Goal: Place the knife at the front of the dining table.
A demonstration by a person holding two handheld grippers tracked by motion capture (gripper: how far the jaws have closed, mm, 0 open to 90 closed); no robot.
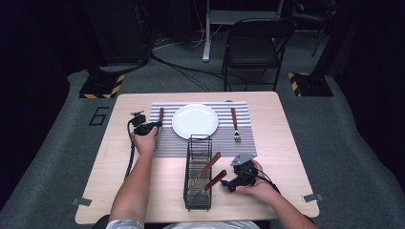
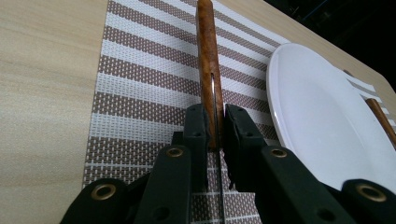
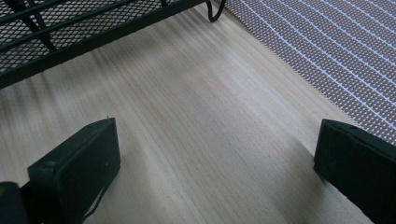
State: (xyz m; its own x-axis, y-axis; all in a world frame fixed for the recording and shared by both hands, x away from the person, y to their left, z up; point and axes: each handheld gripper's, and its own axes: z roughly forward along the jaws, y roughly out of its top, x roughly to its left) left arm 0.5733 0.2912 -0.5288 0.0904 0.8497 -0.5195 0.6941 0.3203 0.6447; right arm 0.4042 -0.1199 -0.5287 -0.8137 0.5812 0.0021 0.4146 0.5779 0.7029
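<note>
Two grippers differ: the left gripper point(image 2: 215, 133) has its fingers clamped on a wooden-handled knife point(image 2: 208, 60) over the striped placemat point(image 2: 140, 88), while the right gripper point(image 3: 217, 172) hovers wide open above the bench point(image 3: 187, 116).

A staged recording room or lab rather than a home. A small wooden table point(image 1: 143, 200) stands on grey carpet point(image 1: 344, 143), with the number 6 point(image 1: 98, 116) marked on the floor to the left of the left tool point(image 1: 154, 125). Beyond the tools: hazard-striped stand bases point(image 1: 101, 88), loose cables point(image 1: 186, 69), a folding chair point(image 1: 255, 45) and dark surroundings. The place setting (striped mat point(image 1: 167, 143), white plate point(image 1: 195, 121)) is a mock dining scene.
</note>
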